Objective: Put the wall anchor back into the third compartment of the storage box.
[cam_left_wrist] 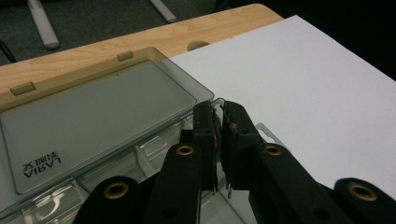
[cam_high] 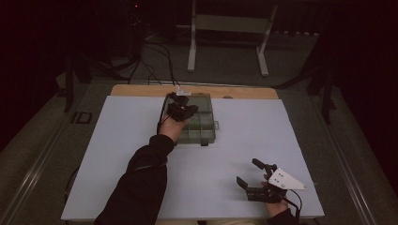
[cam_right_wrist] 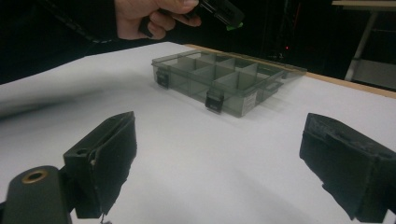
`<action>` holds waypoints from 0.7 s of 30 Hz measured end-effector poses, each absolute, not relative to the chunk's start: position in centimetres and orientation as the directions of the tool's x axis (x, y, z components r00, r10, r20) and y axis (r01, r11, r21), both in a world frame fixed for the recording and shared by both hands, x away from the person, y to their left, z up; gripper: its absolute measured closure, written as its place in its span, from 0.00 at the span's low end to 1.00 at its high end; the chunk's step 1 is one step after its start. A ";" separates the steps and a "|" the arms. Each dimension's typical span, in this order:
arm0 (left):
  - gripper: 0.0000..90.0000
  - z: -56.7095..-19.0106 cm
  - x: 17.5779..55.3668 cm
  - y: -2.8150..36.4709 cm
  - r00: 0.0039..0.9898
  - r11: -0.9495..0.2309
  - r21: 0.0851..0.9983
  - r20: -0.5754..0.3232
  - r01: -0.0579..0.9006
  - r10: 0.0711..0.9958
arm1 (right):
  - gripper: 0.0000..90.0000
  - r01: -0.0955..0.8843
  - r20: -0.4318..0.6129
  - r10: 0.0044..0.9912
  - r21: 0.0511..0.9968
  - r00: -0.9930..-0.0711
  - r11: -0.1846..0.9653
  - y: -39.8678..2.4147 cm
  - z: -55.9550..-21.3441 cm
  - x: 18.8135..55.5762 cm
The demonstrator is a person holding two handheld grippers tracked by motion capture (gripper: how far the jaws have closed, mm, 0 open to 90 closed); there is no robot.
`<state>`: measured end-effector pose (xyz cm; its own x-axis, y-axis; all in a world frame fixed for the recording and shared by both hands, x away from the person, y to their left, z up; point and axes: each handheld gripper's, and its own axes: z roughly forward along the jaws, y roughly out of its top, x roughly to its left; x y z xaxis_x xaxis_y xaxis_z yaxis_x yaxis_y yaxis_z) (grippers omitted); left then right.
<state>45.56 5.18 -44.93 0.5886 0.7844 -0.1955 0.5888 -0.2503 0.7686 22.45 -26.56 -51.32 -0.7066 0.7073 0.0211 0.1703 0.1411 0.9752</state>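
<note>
The fingers [cam_left_wrist: 233, 140] of the left gripper [cam_left_wrist: 218, 144] are clenched, with a sliver of something green caught between the pads; what it is cannot be made out. Directly beneath and beyond them lies the organizer box [cam_left_wrist: 98, 116], a smoky transparent plastic case with its lid flung open flat behind it and its divided compartments exposed right under the fingertips. In the high view the left gripper [cam_high: 180, 110] hangs over the box's near-left compartments, the hand [cam_high: 172, 129] just behind it.

The small green piece looks light and easily dropped, so it probably wants a steady pinch until it sits low inside a compartment. The box itself looks light, stiff and slick-walled; it could skate on the white sheet [cam_left_wrist: 317, 84] covering the counter if nudged. Its better holds appear to be the front latches [cam_right_wrist: 214, 101] or a side wall, not the thin hinged lid [cam_left_wrist: 93, 112].

Farther out, the right gripper [cam_high: 251, 174] rests near the counter's front edge, well apart from the box, its fingers [cam_right_wrist: 105, 158] released and spread wide with nothing between them.
</note>
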 end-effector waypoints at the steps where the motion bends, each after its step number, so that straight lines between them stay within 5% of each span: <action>1: 0.92 -45.1 45.6 5.1 0.582 -0.248 0.769 -0.191 0.589 0.790 | 0.12 0.170 0.021 0.707 0.975 -0.707 0.141 -26.6 -51.3 22.4; 21: 0.92 -48.2 46.6 3.6 0.535 -0.270 0.702 -0.186 0.659 0.824 | 0.12 0.179 0.025 0.705 0.973 -0.709 0.145 -26.6 -51.4 22.5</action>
